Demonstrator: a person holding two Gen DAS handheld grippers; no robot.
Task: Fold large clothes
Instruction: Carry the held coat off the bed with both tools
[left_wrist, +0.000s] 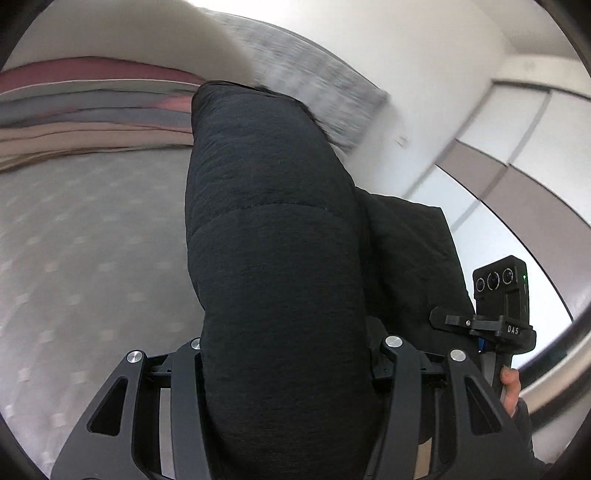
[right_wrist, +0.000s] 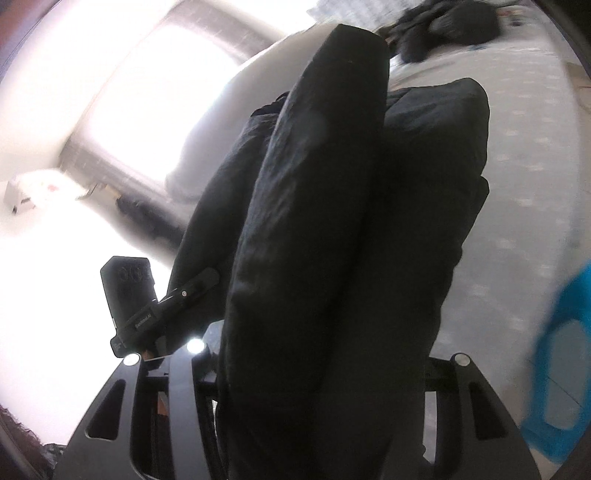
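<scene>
Fingers (left_wrist: 288, 369) round black coat (left_wrist: 273, 229) (blue basket (right_wrist: 561, 365) right-only)

1. One black quilted padded garment (left_wrist: 273, 236), centre of both wrist views.
2. Two black two-finger grippers (left_wrist: 288, 354) (right_wrist: 314, 365), lower frame.
3. One blue plastic object (right_wrist: 565, 369), blurred, right edge, right wrist view.

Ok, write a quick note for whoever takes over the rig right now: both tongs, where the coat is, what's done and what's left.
Left tongs: shut on a thick roll of the black padded coat.
Right tongs: shut on another bunched part of the same coat.
Coat is held up between both, above the grey dotted bed cover.
Done: both grips taken.
Left: lay the coat down and finish the fold. How far the folding has got cannot be told.
</scene>
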